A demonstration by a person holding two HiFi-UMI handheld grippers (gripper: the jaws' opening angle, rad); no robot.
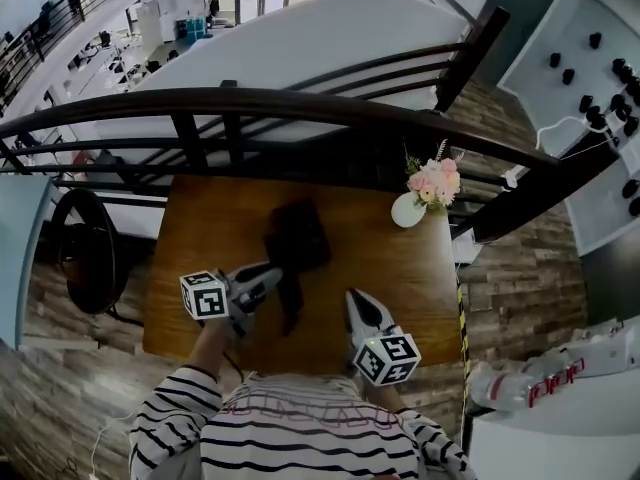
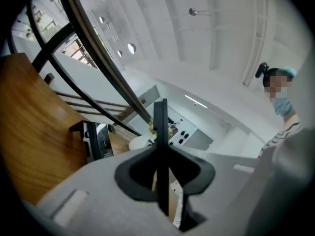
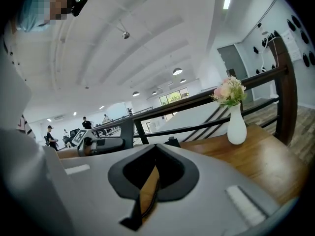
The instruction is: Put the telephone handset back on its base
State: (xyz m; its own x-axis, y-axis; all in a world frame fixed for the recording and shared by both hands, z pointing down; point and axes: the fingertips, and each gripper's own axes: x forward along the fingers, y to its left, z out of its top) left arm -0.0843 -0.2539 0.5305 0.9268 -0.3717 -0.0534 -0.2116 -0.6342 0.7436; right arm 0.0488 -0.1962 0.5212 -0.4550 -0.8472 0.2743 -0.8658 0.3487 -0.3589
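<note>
The black telephone base (image 1: 298, 233) sits in the middle of the wooden table (image 1: 210, 228). My left gripper (image 1: 275, 280) is just in front of it, shut on the black handset (image 1: 291, 303), which runs toward me from the jaws. In the left gripper view the handset (image 2: 160, 132) is a thin dark bar standing upright between the jaws, with the base (image 2: 96, 140) beyond at the left. My right gripper (image 1: 352, 296) is over the table's near right part, apart from the phone. Its jaws are shut with nothing in them (image 3: 150, 181).
A white vase of pink flowers (image 1: 408, 208) stands at the table's far right corner, also seen in the right gripper view (image 3: 236, 124). A dark railing (image 1: 300, 108) runs along the table's far side. The table's near edge is against my body.
</note>
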